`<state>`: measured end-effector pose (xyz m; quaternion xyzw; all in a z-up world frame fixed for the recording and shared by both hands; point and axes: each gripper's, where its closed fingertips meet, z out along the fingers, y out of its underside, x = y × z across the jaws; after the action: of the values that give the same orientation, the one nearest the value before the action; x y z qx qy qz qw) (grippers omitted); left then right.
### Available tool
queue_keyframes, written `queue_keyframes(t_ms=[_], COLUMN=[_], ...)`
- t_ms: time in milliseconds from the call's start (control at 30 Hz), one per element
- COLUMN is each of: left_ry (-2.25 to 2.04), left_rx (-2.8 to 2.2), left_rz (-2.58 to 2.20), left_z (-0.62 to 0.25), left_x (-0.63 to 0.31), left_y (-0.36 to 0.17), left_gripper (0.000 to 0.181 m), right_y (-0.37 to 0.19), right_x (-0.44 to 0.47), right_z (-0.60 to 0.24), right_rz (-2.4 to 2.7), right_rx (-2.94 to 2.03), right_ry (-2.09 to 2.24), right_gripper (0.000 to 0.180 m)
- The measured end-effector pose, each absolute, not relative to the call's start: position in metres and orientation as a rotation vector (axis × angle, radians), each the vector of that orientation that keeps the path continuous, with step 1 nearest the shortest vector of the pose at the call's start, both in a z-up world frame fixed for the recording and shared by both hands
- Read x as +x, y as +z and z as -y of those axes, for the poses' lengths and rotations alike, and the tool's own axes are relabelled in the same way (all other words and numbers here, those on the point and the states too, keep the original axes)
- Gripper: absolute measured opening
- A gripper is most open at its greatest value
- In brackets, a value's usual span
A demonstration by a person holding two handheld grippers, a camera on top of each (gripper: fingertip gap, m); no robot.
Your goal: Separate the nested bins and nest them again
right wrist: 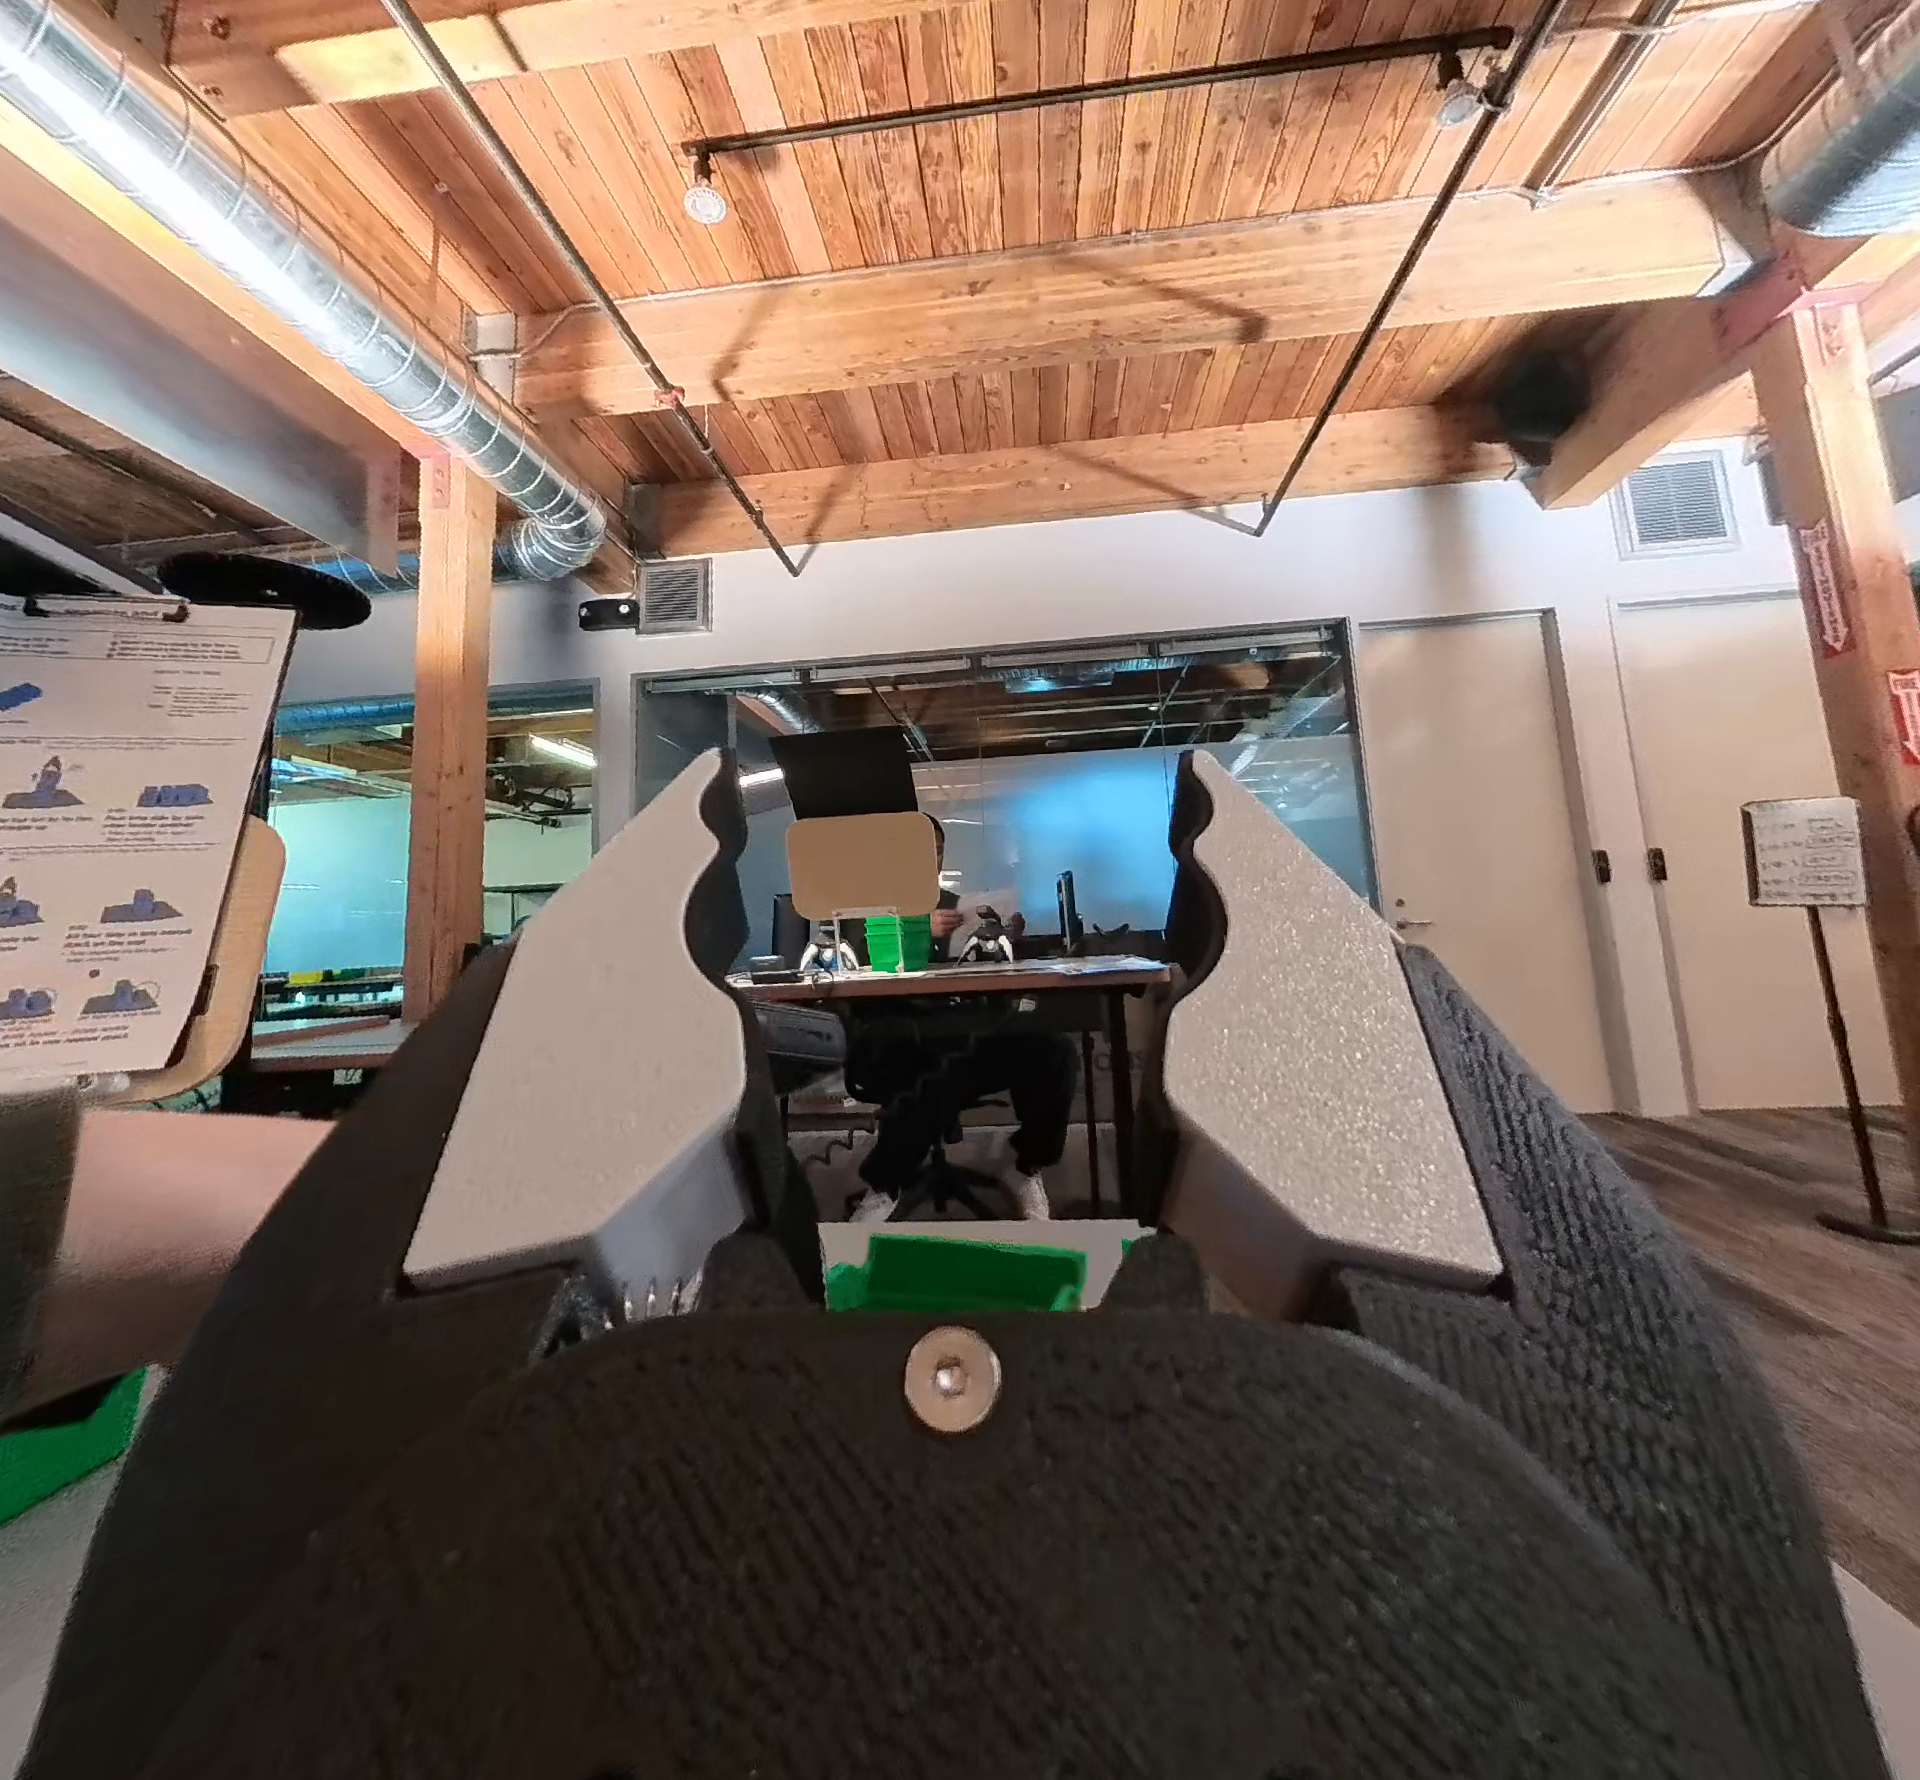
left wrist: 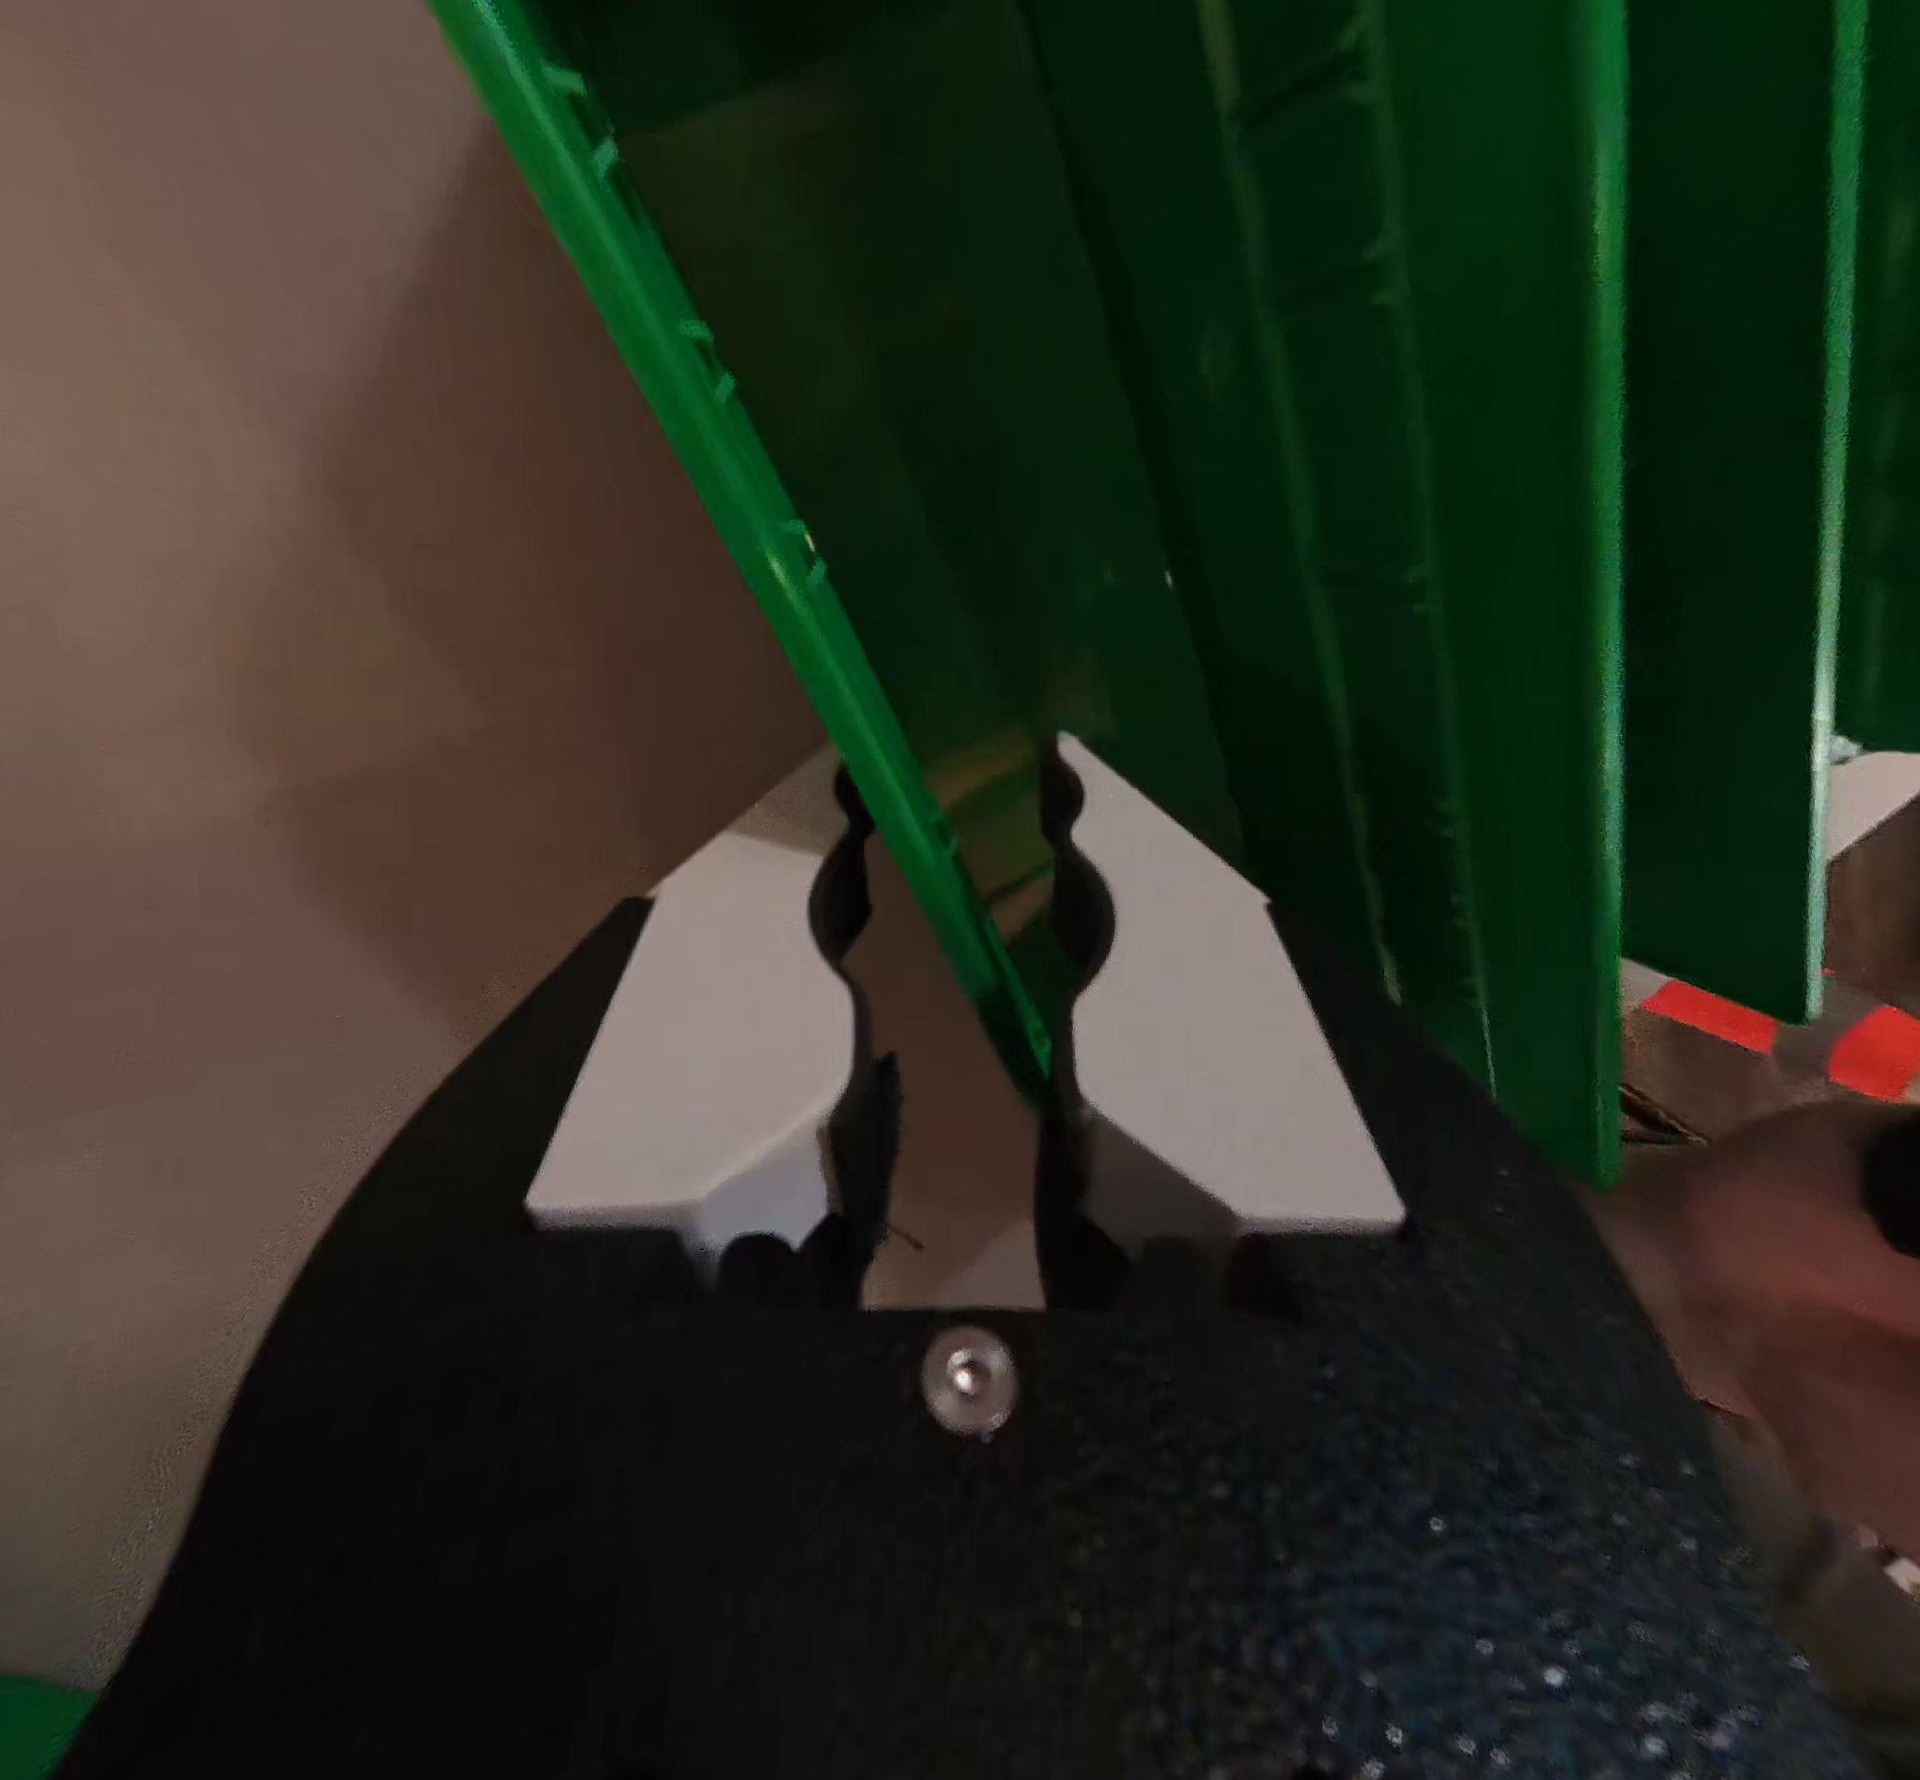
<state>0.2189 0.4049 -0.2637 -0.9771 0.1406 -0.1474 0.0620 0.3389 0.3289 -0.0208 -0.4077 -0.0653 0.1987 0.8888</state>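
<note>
L wrist view: left gripper (left wrist: 951, 909), black body w/ grey finger blocks and wavy black pads, is clenched on the thin rim of a green plastic bin (left wrist: 1091, 400); rim runs diagonally between the pads, touching the right-hand pad low down; bin fills the top and right of this view, tilted, w/ more ribbed green walls (left wrist: 1517, 483) just beside it to the right; can't tell if those are a second bin or the same one; a blurred hand (left wrist: 1808, 1252) sits right of the bin's lower edge; beige surface left of the bin.

R wrist view shows none of that grasp; right gripper (right wrist: 956, 857) has its fingers spread wide, holding nothing; pointed up toward a wood-plank ceiling (right wrist: 935, 203); low between its fingers, a small green plastic bin (right wrist: 956, 1271) on a white surface; another green bin edge (right wrist: 62, 1450) far left of the gripper body; clipboard w/ printed sheet (right wrist: 125, 826) left of the gripper; beyond the gripper, a seated person (right wrist: 935, 1076) at a desk (right wrist: 956, 980).
</note>
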Motion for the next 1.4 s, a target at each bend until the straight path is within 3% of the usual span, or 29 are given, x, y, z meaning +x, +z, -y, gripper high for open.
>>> queue_keyframes(t_ms=[100,233,400,633,767,933,1067,1400], left_ry=[-0.248,-0.230,-0.320,-0.156,-0.075,-0.048,-0.199,-0.077], left_rx=[-2.972,-2.966,-2.902,-2.858,-2.843,-2.887,-2.885,-2.942], left_rz=[-0.545,-0.577,-0.506,-0.069,0.200,0.360,0.395,0.494], left_z=[-0.405,-0.402,-0.392,-0.356,-0.316,-0.267,-0.259,-0.269], left_x=[0.203,0.181,0.125,-0.049,-0.141,-0.204,-0.209,-0.222], left_y=[-0.268,-0.257,-0.201,-0.098,-0.067,-0.075,-0.100,-0.144], left_gripper=[0.004,0.003,0.003,0.002,0.002,0.002,0.002,0.002], right_y=[-0.022,-0.020,-0.019,-0.020,-0.021,-0.023,-0.024,-0.030], right_x=[0.339,0.339,0.338,0.347,0.349,0.345,0.343,0.335], right_z=[-0.330,-0.327,-0.326,-0.330,-0.333,-0.336,-0.337,-0.344], right_rz=[0.132,0.135,0.135,0.101,0.090,0.103,0.119,0.136], right_rx=[-0.852,-0.839,-0.836,-0.845,-0.857,-0.877,-0.886,-0.938], right_ry=[0.419,0.419,0.422,0.452,0.471,0.463,0.419,0.463], right_gripper=[0.082,0.082,0.082,0.082,0.082,0.082,0.082,0.082])
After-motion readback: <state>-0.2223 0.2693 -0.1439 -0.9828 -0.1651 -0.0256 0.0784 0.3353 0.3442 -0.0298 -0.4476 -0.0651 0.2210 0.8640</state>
